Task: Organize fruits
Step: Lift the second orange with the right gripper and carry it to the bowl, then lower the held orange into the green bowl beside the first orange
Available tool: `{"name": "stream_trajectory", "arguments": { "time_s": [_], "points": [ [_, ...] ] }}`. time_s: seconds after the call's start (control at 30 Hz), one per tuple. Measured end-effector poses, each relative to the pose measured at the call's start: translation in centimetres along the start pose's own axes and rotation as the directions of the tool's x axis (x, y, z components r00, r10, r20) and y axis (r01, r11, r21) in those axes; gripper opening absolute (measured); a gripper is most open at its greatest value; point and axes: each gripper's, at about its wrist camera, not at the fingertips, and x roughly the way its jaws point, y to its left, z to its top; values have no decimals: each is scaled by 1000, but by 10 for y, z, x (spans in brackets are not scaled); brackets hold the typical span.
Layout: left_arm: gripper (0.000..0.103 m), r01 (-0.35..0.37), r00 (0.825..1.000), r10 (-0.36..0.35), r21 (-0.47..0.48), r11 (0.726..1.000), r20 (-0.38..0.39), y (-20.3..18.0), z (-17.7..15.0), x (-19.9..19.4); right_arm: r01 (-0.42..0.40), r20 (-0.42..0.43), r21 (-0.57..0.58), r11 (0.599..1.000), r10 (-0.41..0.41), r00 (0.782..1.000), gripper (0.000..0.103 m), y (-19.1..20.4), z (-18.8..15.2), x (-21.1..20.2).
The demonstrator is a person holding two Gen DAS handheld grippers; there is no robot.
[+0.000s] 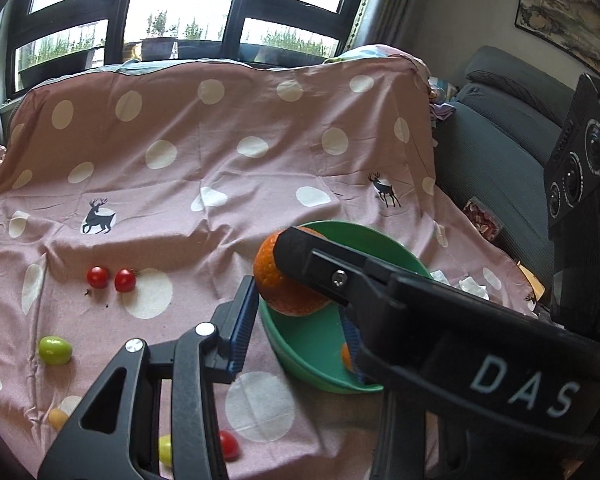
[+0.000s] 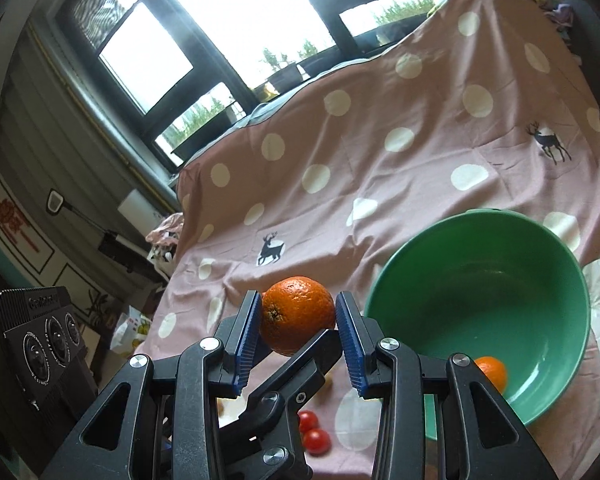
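A large orange [image 1: 288, 284] hangs just above the pink cloth, at the left rim of the green bowl [image 1: 300, 356]. My left gripper [image 1: 296, 296] is shut on it; the left pad touches its side and the other pad is mostly hidden. My right gripper [image 2: 298, 304] is shut on the same orange [image 2: 296, 312], a blue pad against each side. Its fingers [image 1: 340, 276] cross the left wrist view from the right. A small orange [image 2: 490, 372] lies in the bowl [image 2: 480, 280]. Two red tomatoes [image 1: 98, 277] and a green fruit [image 1: 55, 351] lie on the cloth.
The polka-dot cloth [image 1: 220, 160] rises steeply at the back toward the window. More small fruits, yellow [image 1: 58, 418] and red [image 1: 228, 444], lie near the front edge. A dark sofa [image 1: 500, 152] and a black camera box [image 1: 580, 168] stand on the right.
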Motion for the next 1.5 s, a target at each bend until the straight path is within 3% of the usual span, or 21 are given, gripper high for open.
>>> {"name": "stream_trajectory", "arguments": {
  "time_s": [0.57, 1.5],
  "points": [
    [40, 86, 990, -83, 26, 996, -113, -40, -2, 54, 90, 0, 134, 987, -91, 996, 41, -68, 5, -13],
    [40, 86, 964, -92, -37, 996, -250, -36, -13, 96, 180, -129, 183, 967, -158, 979, 41, -98, -2, 14]
  ]
}}
